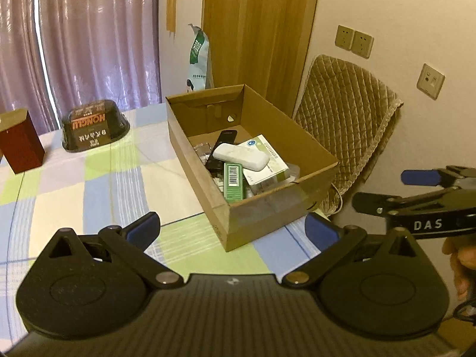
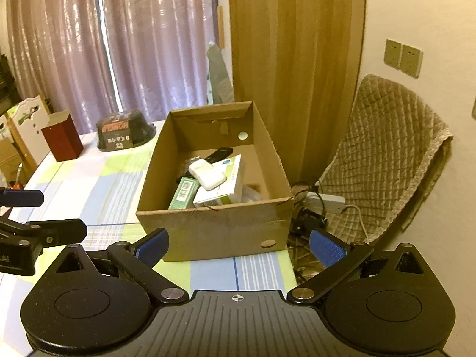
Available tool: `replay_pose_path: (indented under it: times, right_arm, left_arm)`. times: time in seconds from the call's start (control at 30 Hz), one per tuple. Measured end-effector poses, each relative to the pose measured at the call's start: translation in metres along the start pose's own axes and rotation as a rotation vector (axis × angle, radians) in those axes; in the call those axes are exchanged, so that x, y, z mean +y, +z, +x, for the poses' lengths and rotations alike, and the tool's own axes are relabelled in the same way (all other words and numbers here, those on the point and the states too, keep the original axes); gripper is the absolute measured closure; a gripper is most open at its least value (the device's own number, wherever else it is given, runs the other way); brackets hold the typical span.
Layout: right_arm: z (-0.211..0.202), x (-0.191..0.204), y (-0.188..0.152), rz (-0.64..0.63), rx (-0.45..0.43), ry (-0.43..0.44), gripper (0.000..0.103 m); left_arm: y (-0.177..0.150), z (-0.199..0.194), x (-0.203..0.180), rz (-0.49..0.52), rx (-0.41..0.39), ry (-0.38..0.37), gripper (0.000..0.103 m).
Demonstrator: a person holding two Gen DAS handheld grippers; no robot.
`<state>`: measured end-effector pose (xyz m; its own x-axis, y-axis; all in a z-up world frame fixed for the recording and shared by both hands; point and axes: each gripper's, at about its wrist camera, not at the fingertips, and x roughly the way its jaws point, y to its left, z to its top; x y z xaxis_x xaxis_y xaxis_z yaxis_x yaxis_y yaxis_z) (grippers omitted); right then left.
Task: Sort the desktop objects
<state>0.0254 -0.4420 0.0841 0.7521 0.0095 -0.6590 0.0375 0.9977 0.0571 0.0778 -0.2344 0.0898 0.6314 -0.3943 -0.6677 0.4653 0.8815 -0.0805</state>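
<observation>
Both grippers are empty right now: our left gripper point(image 1: 233, 229) has its blue-padded fingers spread wide, and the right gripper point(image 2: 239, 247) is spread the same way, both hanging just short of the near end of the open brown cardboard box point(image 2: 214, 226).

The box already holds a pile: a white rounded plastic case point(image 1: 241, 156) on top, a white-and-green carton point(image 1: 269, 160) under it, a green barcoded carton point(image 1: 233, 183) leaning at the near end, and a black slim remote-like thing point(image 1: 221, 147) further in. Still out on the table are a dark red box point(image 1: 20, 144) and a black upside-down printed container point(image 1: 95, 126), both far left and well apart from the cardboard box.

What worries us: the cardboard box sits right at the right edge of the table, so a nudge from either gripper could shove it off toward the chair side. The pile inside is loose too, so the white case could slide if anything lands on it. And the grippers are near each other, so they could collide.

The pastel checked tablecloth point(image 1: 98, 184) looks smooth, maybe slippery. Around it: purple curtains point(image 1: 89, 35), a wooden door point(image 1: 258, 26), a quilted tan cushion point(image 1: 348, 119) on a chair, and cables with a power strip point(image 2: 325, 200) on the floor.
</observation>
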Motion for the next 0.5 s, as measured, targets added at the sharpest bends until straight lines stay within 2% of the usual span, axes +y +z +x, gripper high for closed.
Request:
replay_pose_path:
  times: [0.37, 0.5]
  right_arm:
    - [0.023, -0.041, 0.009, -0.068, 0.049, 0.082, 0.0]
    - [0.032, -0.045, 0.014, -0.078, 0.085, 0.063, 0.0]
  left_arm:
    - [0.007, 0.016, -0.035, -0.109, 0.007, 0.04, 0.001]
    - [0.005, 0.025, -0.039, -0.118, 0.027, 0.087, 0.001]
